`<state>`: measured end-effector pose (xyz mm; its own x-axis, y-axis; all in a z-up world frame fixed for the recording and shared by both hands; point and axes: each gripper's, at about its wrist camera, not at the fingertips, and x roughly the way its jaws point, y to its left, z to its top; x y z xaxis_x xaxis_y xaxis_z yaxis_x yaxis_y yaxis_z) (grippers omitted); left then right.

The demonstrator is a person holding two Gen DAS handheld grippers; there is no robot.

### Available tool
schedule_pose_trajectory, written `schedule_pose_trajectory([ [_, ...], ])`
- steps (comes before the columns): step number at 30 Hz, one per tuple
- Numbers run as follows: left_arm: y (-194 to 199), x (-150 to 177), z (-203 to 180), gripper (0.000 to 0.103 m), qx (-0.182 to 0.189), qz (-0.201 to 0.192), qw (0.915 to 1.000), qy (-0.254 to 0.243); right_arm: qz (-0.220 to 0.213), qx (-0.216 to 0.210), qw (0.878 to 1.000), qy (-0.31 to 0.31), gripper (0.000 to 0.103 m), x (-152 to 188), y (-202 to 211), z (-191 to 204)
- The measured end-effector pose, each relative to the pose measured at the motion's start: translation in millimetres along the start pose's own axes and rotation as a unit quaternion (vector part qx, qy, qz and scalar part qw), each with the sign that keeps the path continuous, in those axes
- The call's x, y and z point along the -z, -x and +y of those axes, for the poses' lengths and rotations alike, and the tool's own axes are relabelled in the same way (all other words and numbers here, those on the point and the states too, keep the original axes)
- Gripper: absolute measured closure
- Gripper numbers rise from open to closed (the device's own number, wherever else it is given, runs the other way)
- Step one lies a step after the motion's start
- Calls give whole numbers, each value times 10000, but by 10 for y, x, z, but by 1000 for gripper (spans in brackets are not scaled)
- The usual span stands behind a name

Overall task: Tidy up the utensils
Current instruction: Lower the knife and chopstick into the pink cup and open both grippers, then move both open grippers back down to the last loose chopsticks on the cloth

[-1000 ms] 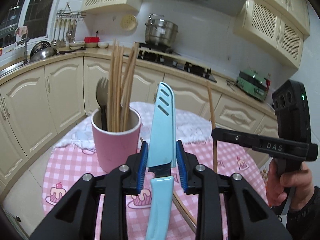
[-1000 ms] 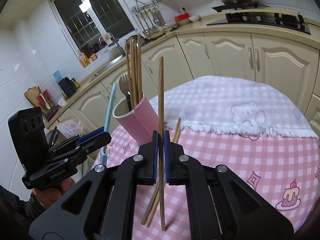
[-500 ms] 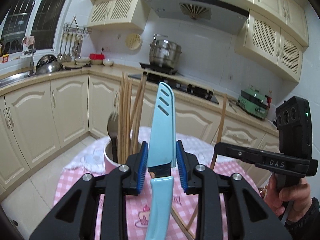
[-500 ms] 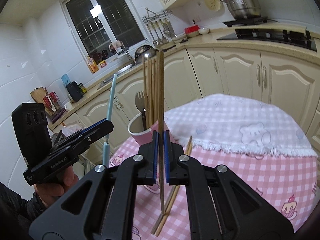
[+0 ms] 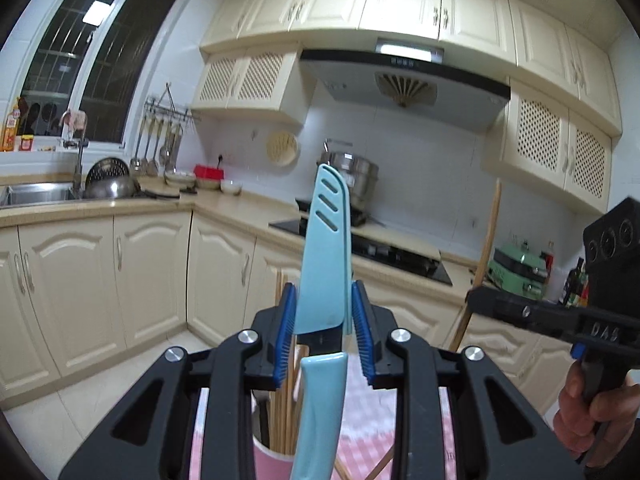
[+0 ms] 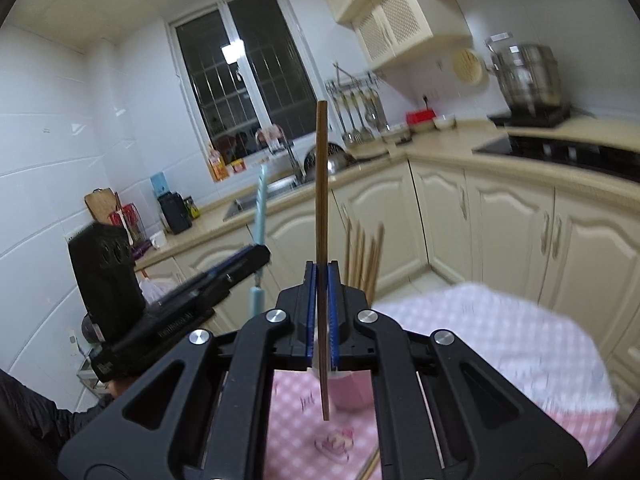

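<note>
The left claw pinches a sheathed blue knife upright, above the pink cup of chopsticks; the right claw is clamped on 1 wooden chopstick, held upright over the pink checked surface.
</note>
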<state>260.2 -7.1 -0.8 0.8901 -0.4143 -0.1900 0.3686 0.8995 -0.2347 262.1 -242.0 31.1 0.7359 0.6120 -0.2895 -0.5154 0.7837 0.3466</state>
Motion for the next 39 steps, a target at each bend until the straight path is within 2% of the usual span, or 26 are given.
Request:
schedule_pose_trajectory([
  [5,-219,-88,45,76,-64,-172,9998,69,-133,-28,9999,65,97,-270,-188,29],
  [10,-438,1,83,76,-81,-120,9997,176,-61,37,9998,180,97,-313,-389,69],
  [15,-582,195,167,76,-133,9,9994,309,234,142,9996,114,97,-179,-630,-21],
  [20,-705,393,263,75,-195,247,9986,416,738,225,9968,-188,96,43,-854,-215],
  [22,-701,452,288,69,-171,331,9984,423,834,322,9955,-307,96,111,-858,-302],
  [24,-625,485,297,40,-244,315,9985,385,825,431,9947,-426,88,164,-810,-385],
  [25,-584,494,304,35,-275,293,9985,383,806,468,9945,-487,66,170,-789,-419],
  [26,-538,493,314,31,-298,287,9984,381,726,551,9940,-600,31,189,-732,-474],
  [27,-512,488,322,28,-318,298,9983,376,607,618,9939,-683,25,209,-660,-517],
  [30,-402,477,334,18,-468,354,9978,325,559,717,9924,-831,24,254,-534,-619],
  [32,-324,470,317,14,-571,398,9973,233,544,821,9909,-916,12,288,-468,-674],
  [33,-302,463,310,12,-618,414,9970,190,556,854,9903,-941,11,300,-452,-688],
  [39,-173,470,204,9,-957,681,9930,-102,788,1154,9848,-1030,8,441,-386,-762],
])
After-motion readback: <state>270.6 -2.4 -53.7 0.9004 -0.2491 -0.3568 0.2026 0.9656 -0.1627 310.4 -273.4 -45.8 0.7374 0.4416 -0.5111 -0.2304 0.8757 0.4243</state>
